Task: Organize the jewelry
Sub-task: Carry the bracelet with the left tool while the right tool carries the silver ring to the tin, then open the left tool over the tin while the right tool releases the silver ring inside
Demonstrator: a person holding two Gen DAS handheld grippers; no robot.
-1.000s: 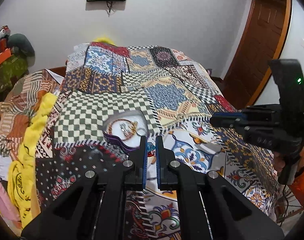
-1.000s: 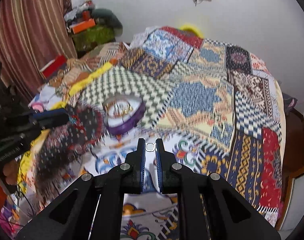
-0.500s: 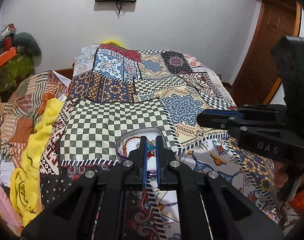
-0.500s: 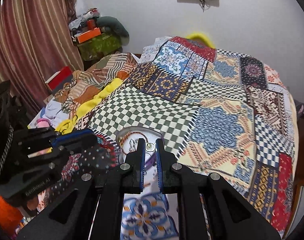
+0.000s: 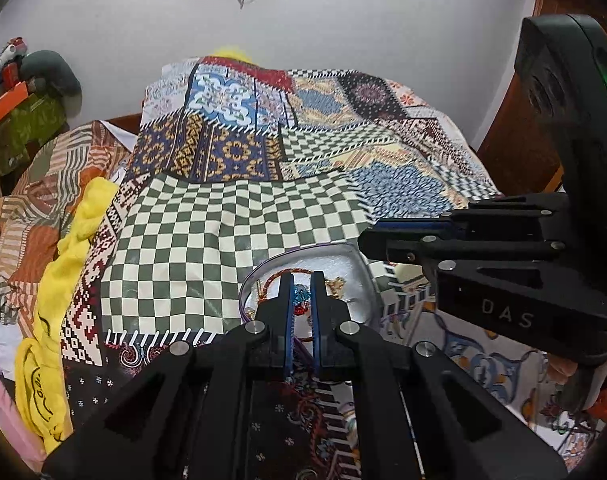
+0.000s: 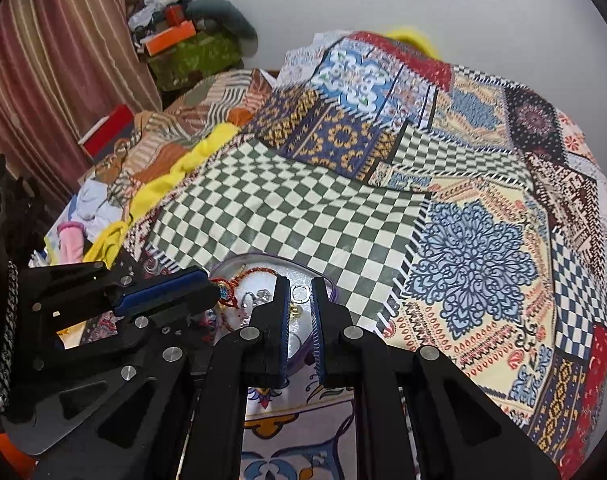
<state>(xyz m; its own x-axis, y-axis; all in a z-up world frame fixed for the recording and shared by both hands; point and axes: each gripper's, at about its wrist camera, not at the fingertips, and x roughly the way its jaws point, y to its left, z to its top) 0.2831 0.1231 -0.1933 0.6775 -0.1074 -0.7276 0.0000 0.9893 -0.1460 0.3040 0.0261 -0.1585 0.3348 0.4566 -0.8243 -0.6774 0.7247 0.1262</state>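
Landmark: clear heart-shaped jewelry box (image 5: 359, 276) w/ purple rim, sitting on the patchwork bedspread (image 5: 207, 240) at the near edge of its green-white checked patch.

Left gripper (image 5: 301, 284) is over the box, tips above the white lining. Jaws nearly closed, pinching a small blue-and-red beaded piece (image 5: 300, 294) between the blue pads. In the right wrist view the same gripper (image 6: 211, 290) comes in from the box's left side, tips at the box rim, beaded bit at its tip.

Right gripper (image 6: 300, 292) is also over the box, nearer its right-hand side. Jaws close together, clamped on a small silver rectangular ring-shaped charm (image 6: 300, 294) held up at the fingertips. In the left wrist view it (image 5: 367, 238) sits just right of the box, tips at the rim; charm can't be made out from there.

Inside the box (image 6: 263, 268): red-gold twisted cord bangle (image 6: 243, 274) along the far-left wall, small silver bits (image 6: 259, 296) and a gold piece (image 6: 295, 311) on the lining.

Left of the box, well apart: yellow cloth (image 5: 79, 216) bunched along the bedspread edge.
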